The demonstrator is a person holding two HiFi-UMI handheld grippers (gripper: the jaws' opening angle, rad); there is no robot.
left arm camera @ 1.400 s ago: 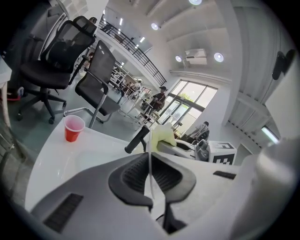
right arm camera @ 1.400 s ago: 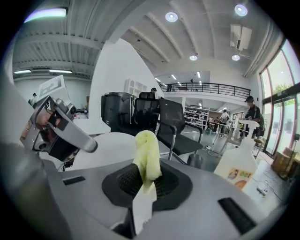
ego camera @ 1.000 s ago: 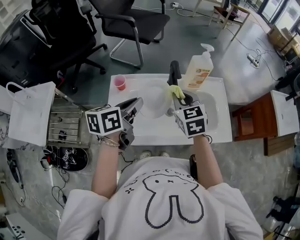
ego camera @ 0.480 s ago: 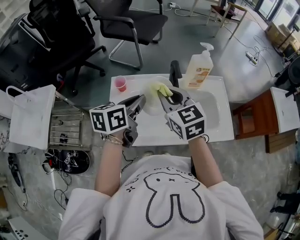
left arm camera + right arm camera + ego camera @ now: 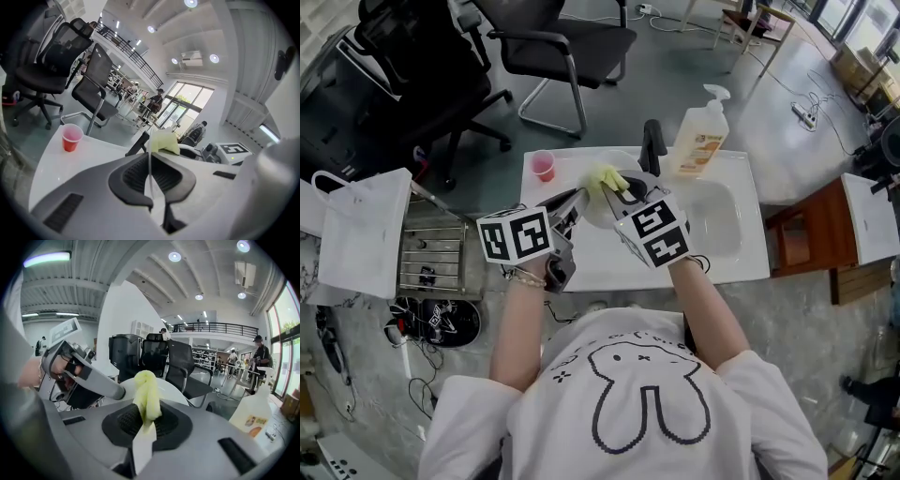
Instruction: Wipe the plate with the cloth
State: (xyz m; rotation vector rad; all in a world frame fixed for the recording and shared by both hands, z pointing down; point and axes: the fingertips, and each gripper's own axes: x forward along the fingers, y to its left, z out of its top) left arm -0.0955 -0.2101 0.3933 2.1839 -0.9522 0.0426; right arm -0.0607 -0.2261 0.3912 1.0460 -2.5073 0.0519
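Note:
My left gripper (image 5: 577, 199) is shut on the rim of a white plate (image 5: 598, 212) and holds it over the white counter. In the left gripper view the plate (image 5: 150, 161) shows edge-on as a thin white line between that gripper's (image 5: 151, 177) shut jaws. A yellow cloth (image 5: 606, 178) is pinched in my right gripper (image 5: 621, 190) and lies against the plate's upper part. The right gripper view shows the cloth (image 5: 147, 399) sticking up from the shut jaws of the right gripper (image 5: 146, 423), with the plate (image 5: 174, 391) just behind it. The cloth (image 5: 163, 142) also shows past the plate's edge.
A red cup (image 5: 542, 167) stands at the counter's far left. A black faucet (image 5: 651, 141) and a soap pump bottle (image 5: 697, 141) stand behind the sink basin (image 5: 718, 221). A white bag (image 5: 366, 230) and a wire rack (image 5: 431, 253) are on the left, office chairs (image 5: 567, 47) beyond.
My right gripper has carried the yellow cloth leftward from beside the basin onto the plate. The left gripper has kept still with the plate.

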